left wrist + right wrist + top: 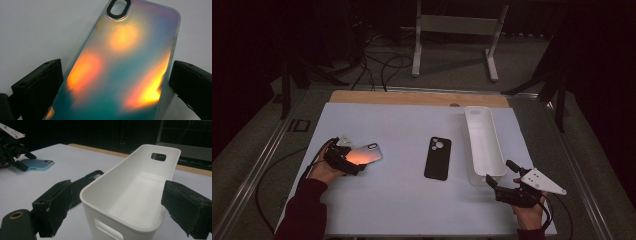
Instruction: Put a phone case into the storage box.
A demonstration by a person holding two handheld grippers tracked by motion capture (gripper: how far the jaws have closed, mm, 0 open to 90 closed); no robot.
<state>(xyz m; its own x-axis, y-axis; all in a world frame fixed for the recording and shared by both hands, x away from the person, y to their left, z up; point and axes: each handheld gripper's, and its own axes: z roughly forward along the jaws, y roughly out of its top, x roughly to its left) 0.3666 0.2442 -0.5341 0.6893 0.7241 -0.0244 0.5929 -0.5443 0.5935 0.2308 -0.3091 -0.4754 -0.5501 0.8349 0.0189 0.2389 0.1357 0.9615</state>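
An iridescent phone case (pixel 368 154) lies back-up on the white table at the left, glowing orange and teal (pixel 120 75). My left gripper (pixel 345 160) is open, its jaws straddling the case's near end close to both long edges (pixel 116 83). A black phone case (pixel 438 158) lies flat mid-table, also seen left of the bin (pixel 83 182). A long white empty bin (pixel 484 142) stands at the right. My right gripper (pixel 500 173) is open at the bin's near end, a jaw to each side of the bin (pixel 140 195).
The white table top (pixel 402 200) has a wooden strip (pixel 417 98) along its far edge. Cables and a white stand (pixel 452 30) are on the dark floor beyond. The other hand's gripper (pixel 15 157) sits by the teal-looking case (pixel 37 164).
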